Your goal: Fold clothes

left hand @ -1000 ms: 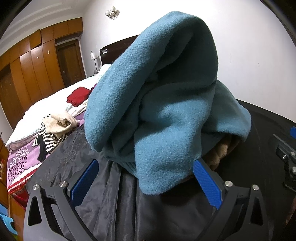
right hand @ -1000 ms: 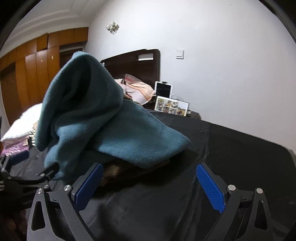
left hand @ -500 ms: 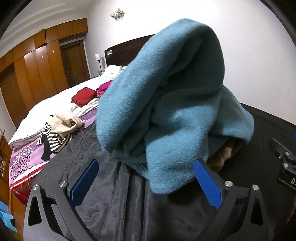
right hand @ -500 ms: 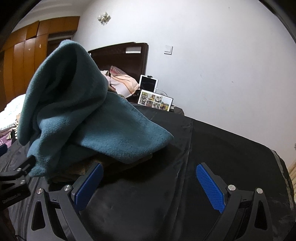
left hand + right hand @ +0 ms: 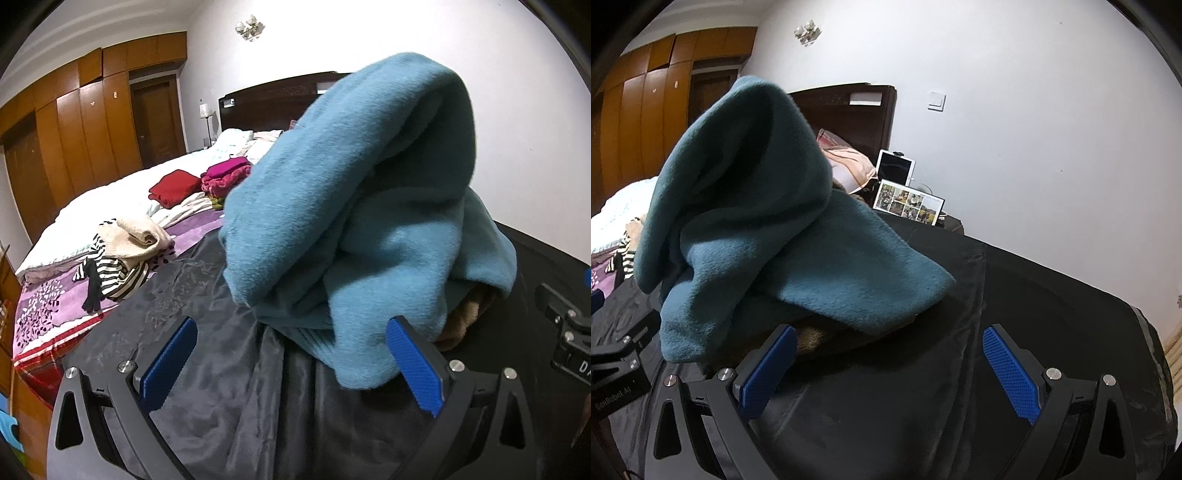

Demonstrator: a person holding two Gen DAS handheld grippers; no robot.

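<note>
While both my claws stay wide apart and hold nothing, the teal sweater [image 5: 369,221] sits in a tall heap on the black cloth [image 5: 221,387]. My left claw [image 5: 291,365] is just in front of it, one blue pad close to its hem. My right claw [image 5: 886,373] is near its other side. Something brown [image 5: 812,338] peeks out underneath. Folded clothes [image 5: 173,188] lie on the bed [image 5: 110,199].

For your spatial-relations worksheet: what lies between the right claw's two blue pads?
In the right wrist view, only bare black cloth lies between the open right claw; the teal garment sits beyond.
</note>
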